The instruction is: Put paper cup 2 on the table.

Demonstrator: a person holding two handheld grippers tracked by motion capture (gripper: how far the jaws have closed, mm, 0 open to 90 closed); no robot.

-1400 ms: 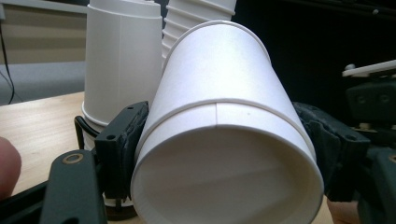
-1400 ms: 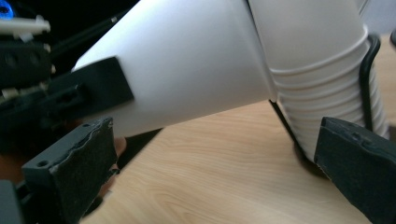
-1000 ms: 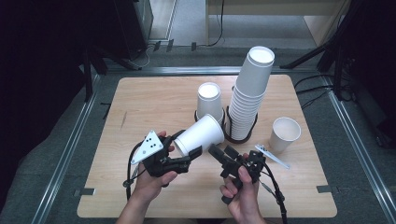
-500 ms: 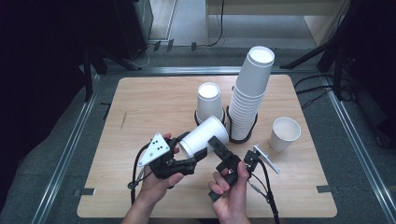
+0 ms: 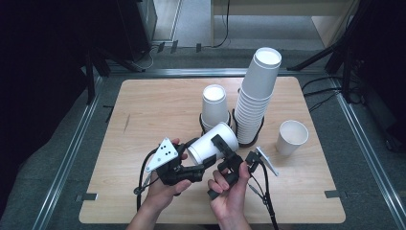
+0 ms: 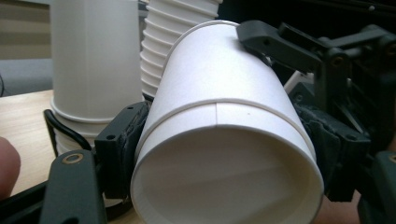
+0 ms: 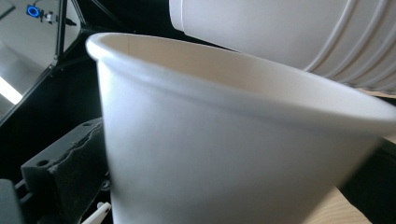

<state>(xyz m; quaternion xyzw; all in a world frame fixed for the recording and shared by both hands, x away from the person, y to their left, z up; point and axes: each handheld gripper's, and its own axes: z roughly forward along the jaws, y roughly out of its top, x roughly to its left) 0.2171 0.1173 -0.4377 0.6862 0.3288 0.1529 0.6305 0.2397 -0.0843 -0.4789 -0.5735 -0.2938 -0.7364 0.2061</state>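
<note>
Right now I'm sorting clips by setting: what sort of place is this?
Likely a lab recording bench: a bare wooden table inside metal floor rails, cables trailing on grey carpet, paper cup stacks as props.

Right gripper view: the white paper cup [image 7: 224, 154] held on its side is cut off by the bottom and right edges, and the white stack of paper cups [image 7: 299, 32] above it runs off the top; both too close and soft to show the right gripper's pad contact. Left gripper view: cup's lower rim cut off at the bottom, its body hides most of the stack behind it. High view: forearms cut off at bottom edge
</note>
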